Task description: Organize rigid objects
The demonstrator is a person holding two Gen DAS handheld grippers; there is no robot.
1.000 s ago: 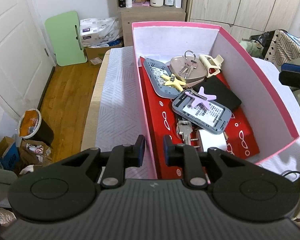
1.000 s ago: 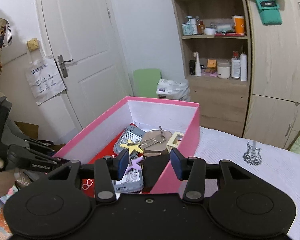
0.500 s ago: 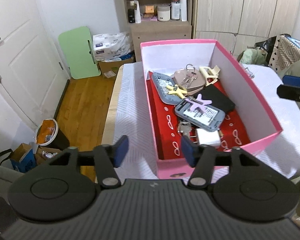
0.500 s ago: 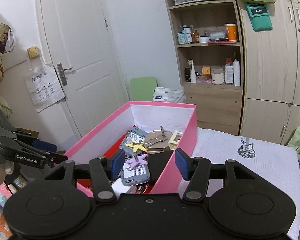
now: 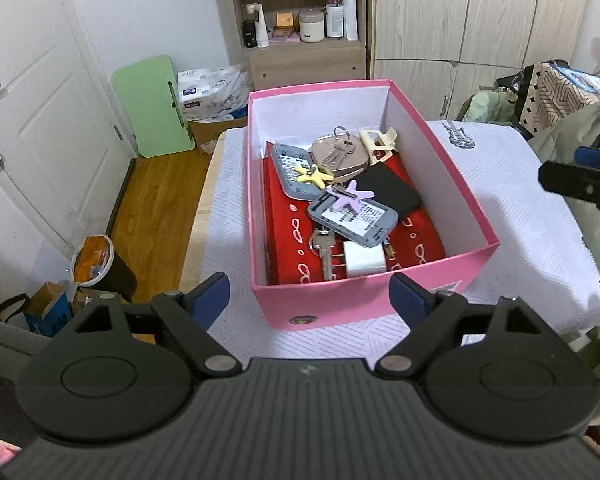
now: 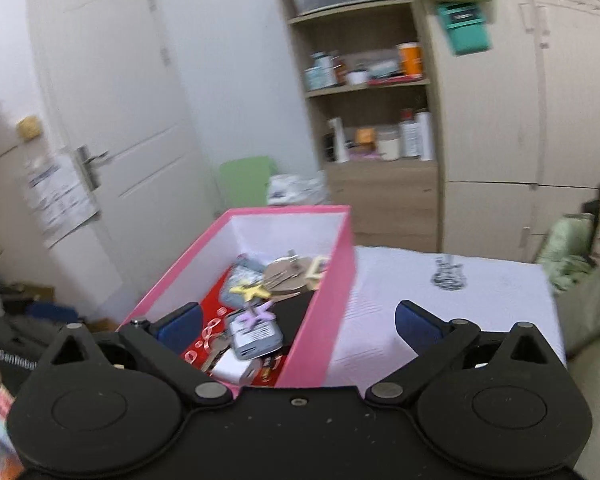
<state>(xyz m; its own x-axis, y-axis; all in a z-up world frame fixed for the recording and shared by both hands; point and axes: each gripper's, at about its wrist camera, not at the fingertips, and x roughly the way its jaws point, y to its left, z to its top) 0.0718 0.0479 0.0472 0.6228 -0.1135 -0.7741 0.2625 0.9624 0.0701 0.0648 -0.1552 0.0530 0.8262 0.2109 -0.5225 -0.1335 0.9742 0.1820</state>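
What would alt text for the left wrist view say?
A pink box on a white-covered table holds keys, two grey devices, star-shaped charms and a white charger. The left claw, nothing between its opening jaws, is in the foreground.

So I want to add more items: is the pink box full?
No. The pink box holds one loose layer of items; its white inner walls show well above them.

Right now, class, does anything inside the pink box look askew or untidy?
Yes. In the pink box things are heaped: two grey devices lie skewed and overlapping, with star clips and keys scattered about them.
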